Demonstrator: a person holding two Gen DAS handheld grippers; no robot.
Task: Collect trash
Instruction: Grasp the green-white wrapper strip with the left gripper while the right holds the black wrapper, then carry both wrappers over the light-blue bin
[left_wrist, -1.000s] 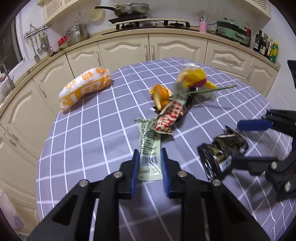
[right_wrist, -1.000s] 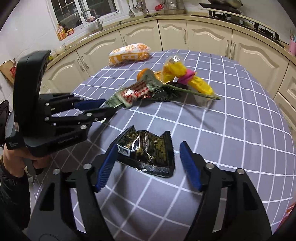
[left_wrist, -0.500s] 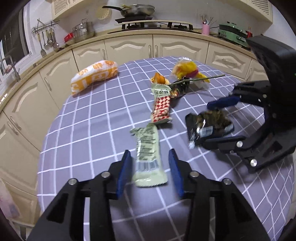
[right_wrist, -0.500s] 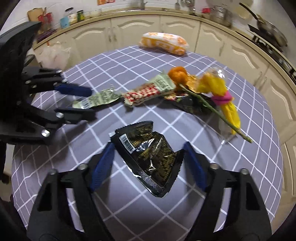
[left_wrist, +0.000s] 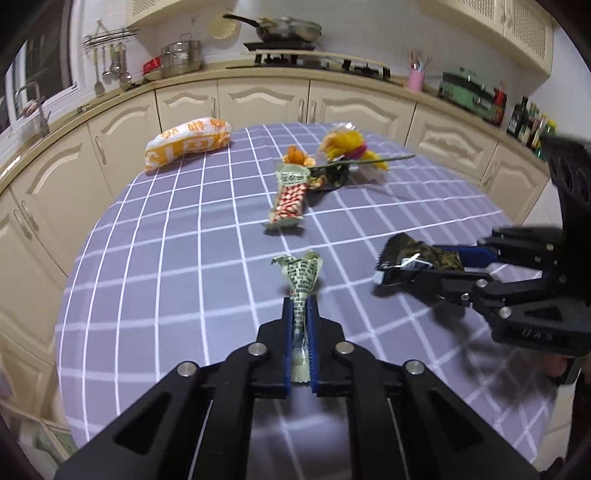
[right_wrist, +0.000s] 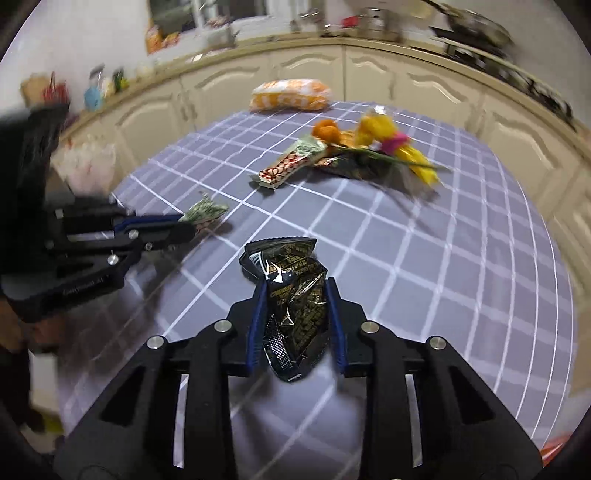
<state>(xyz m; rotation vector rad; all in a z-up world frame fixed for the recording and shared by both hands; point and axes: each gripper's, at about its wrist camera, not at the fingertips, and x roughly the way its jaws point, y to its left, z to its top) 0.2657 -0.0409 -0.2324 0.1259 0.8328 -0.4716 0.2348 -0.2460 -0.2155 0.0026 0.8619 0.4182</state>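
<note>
My left gripper (left_wrist: 300, 306) is shut on a pale green wrapper (left_wrist: 302, 275), pinched edge-on and held above the purple checked tablecloth (left_wrist: 177, 266). My right gripper (right_wrist: 295, 291) is shut on a crumpled black and gold foil wrapper (right_wrist: 293, 295), lifted off the cloth; it also shows in the left wrist view (left_wrist: 417, 254). The left gripper and green wrapper (right_wrist: 205, 212) show at the left of the right wrist view. A red and white patterned wrapper (left_wrist: 290, 201) lies mid-table.
An orange peel (left_wrist: 295, 155), a dark wrapper and a wilted yellow flower with a green stem (left_wrist: 351, 147) lie at the far middle. An orange and white bag (left_wrist: 186, 142) lies at the far left edge. Cream kitchen cabinets (left_wrist: 258, 103) ring the round table.
Both grippers have closed: the left on the green wrapper, the right on the black foil wrapper. Both wrappers have come up off the cloth and the grippers have drawn back.
</note>
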